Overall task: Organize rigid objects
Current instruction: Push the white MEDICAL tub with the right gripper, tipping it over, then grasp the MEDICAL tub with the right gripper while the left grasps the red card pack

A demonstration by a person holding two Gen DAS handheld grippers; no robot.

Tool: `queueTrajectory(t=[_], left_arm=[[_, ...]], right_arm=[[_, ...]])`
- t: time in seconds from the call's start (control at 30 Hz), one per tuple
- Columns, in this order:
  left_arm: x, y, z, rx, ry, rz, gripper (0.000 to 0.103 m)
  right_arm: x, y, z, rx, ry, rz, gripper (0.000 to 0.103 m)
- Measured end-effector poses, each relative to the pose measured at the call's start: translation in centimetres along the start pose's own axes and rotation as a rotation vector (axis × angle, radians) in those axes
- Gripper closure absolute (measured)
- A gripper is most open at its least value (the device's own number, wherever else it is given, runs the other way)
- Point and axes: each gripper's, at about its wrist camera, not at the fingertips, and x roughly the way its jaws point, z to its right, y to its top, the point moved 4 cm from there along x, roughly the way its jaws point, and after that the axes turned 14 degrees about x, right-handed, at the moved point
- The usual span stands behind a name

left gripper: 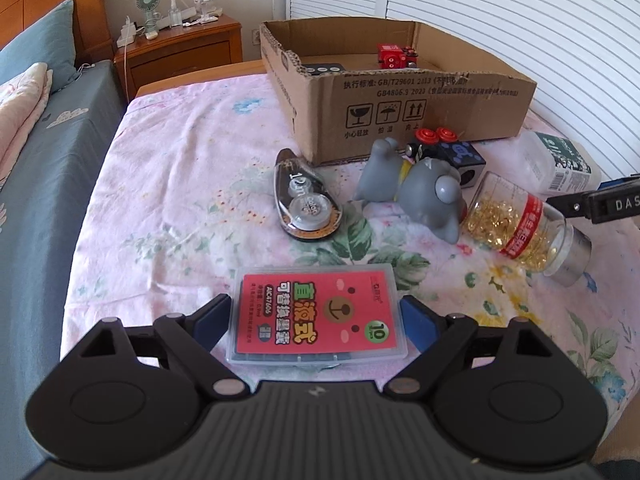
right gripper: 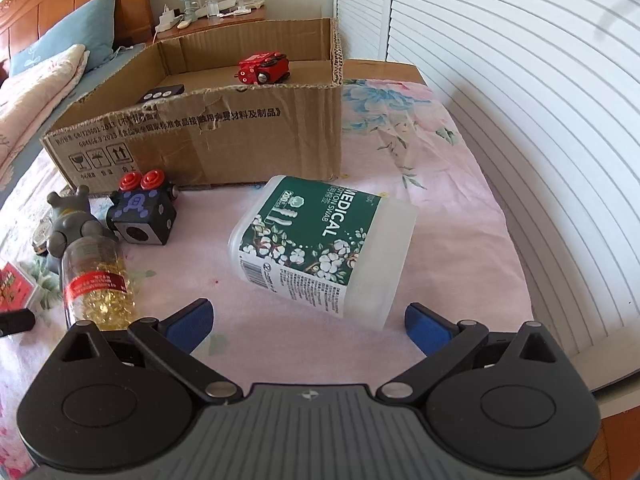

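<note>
My left gripper [left gripper: 318, 320] is open, its blue pads on either side of a clear plastic case with a red label [left gripper: 316, 314] that lies on the floral sheet; I cannot tell if they touch it. My right gripper [right gripper: 308, 322] is open and empty, just in front of a white cotton swab box with a green label [right gripper: 320, 240] lying on its side. An open cardboard box [left gripper: 400, 116] stands at the back and holds a red toy car [right gripper: 264, 67] and a black remote [right gripper: 162, 93].
A correction tape dispenser [left gripper: 306, 198], a grey figurine [left gripper: 420, 184], a black cube toy with red knobs [right gripper: 144, 212] and a jar of gold capsules [left gripper: 520, 230] lie on the sheet. A bed is at left, a nightstand behind, louvred doors at right.
</note>
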Motion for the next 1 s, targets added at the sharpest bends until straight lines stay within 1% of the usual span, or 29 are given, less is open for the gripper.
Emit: queueTrajectory(t=[0.17, 0.27, 0.4, 0.67, 0.7, 0.73, 0.83, 0.9, 1.0], left_arm=[[0.0, 0.1, 0.1, 0.008, -0.002, -0.003, 0.014], [0.1, 0.1, 0.2, 0.012, -0.005, 0.001, 0.014], [0.1, 0.2, 0.3, 0.010, -0.002, 0.001, 0.014], [0.6, 0.8, 0.1, 0.004, -0.002, -0.005, 0.013], [0.6, 0.9, 0.0, 0.002, -0.004, -0.006, 0.013], [0.7, 0.9, 0.0, 0.002, -0.008, -0.006, 0.013], [0.6, 1.1, -0.2, -0.004, -0.027, -0.005, 0.013], [0.6, 1.1, -0.4, -0.009, -0.044, -0.006, 0.014], [0.3, 1.3, -0.5, 0.005, -0.039, -0.002, 0.014]], right_arm=[[0.3, 1.5, -0.7, 0.035, 0.017, 0.006, 0.000], [1.1, 2.3, -1.6, 0.016, 0.004, 0.001, 0.000], [2.6, 2.9, -2.5, -0.021, -0.046, -0.012, 0.000], [3.4, 3.7, -2.7, -0.007, -0.067, -0.025, 0.000], [3.4, 3.7, -2.7, -0.010, -0.071, -0.023, 0.001], [3.3, 3.6, -2.7, -0.017, -0.081, -0.021, 0.006], [3.2, 3.5, -2.6, -0.038, -0.107, -0.020, 0.016], [3.0, 3.5, -2.4, -0.045, -0.105, -0.022, 0.016], [2.7, 3.4, -2.2, -0.062, -0.097, -0.027, 0.016]])
